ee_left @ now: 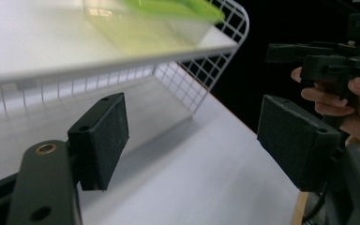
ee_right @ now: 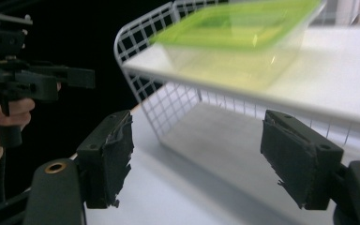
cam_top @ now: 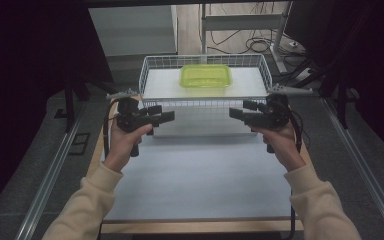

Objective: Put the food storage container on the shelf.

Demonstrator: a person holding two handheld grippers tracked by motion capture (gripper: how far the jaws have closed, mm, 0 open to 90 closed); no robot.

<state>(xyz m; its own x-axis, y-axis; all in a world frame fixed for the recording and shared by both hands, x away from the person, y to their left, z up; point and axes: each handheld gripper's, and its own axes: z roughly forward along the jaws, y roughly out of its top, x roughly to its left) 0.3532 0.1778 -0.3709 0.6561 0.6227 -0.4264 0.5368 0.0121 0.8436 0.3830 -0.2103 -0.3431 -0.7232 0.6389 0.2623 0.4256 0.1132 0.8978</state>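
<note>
Both grippers hang above the white tabletop [cam_top: 195, 175] just in front of the white wire basket [cam_top: 152, 75], one off each front corner, and neither touches anything. The left gripper [cam_top: 161, 114] has its fingers [ee_left: 101, 138] spread wide with nothing between them; the right gripper [cam_top: 241, 111] has its fingers [ee_right: 110, 154] well apart too, equally empty. The two point inward, toward each other, across the basket's front wall. The work in hand looks like a two-handed approach to the basket or to what it carries, with no grip yet made. Inside the basket, toward its far wall and near the middle, sits a clear plastic food container with a green lid [cam_top: 206, 76]. The lid is on, and through the blurred sides no contents can be made out. The basket's floor appears to be lined with a white sheet; nothing else lies on it. The next move probably calls for bringing the open fingers in over the front rim to either side of the container, or else onto the basket's side walls, level and together so the load does not tip.
</note>
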